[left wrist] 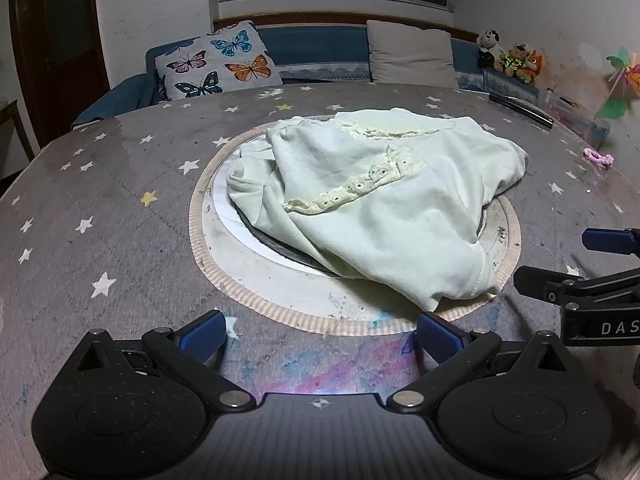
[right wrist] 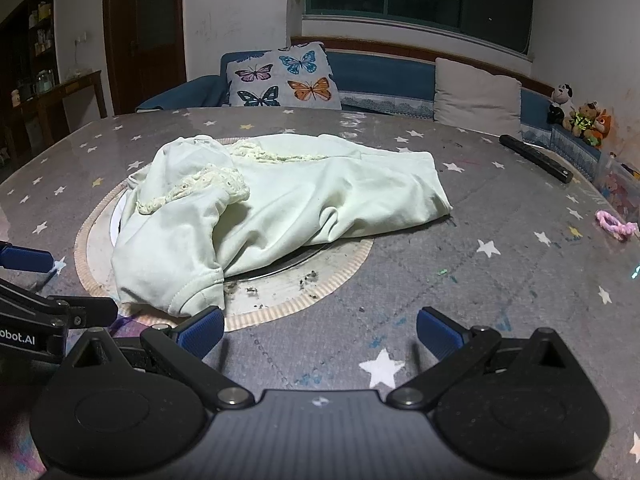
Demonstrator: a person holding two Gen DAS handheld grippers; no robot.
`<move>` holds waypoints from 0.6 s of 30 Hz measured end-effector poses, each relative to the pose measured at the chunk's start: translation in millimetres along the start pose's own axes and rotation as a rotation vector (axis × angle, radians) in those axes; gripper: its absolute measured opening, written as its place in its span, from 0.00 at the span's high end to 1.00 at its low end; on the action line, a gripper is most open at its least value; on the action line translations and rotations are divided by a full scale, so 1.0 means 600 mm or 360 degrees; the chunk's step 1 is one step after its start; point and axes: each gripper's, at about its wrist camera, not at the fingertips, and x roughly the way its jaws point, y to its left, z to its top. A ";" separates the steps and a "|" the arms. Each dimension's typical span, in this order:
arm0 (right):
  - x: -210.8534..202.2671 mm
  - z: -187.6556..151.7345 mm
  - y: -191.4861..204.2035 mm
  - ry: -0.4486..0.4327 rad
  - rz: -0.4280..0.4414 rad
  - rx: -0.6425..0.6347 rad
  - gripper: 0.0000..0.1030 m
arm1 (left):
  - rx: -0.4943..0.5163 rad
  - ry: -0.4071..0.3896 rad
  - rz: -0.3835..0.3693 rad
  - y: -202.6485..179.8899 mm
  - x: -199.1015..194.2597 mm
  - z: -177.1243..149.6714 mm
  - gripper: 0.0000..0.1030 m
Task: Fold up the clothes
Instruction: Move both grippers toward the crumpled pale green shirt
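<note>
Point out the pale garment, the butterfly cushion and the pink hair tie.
pale garment (right wrist: pixel 304 196), right wrist view, smooth body fabric.
butterfly cushion (left wrist: pixel 218 66), left wrist view, middle of its face.
pink hair tie (right wrist: pixel 614 224), right wrist view, its loop.

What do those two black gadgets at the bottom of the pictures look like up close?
Each is matte black plastic. The left gripper and right gripper have rounded housings, silver pivot screws and jointed arms ending in ribbed blue pads. White lettering marks their sides; a small round emblem sits on each ridged centre.
</note>
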 end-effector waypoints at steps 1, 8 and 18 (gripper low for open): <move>0.000 0.000 0.000 0.0000 -0.0001 0.0000 0.00 | 0.0001 0.0000 0.0000 0.000 0.000 0.001 0.00; 0.001 0.003 0.002 -0.0005 0.0006 -0.0006 0.00 | 0.0001 0.0005 0.0010 0.001 0.001 0.004 0.00; 0.005 0.012 0.008 -0.0014 0.0015 -0.0035 0.00 | 0.0010 -0.0011 0.0007 0.003 -0.001 0.012 0.00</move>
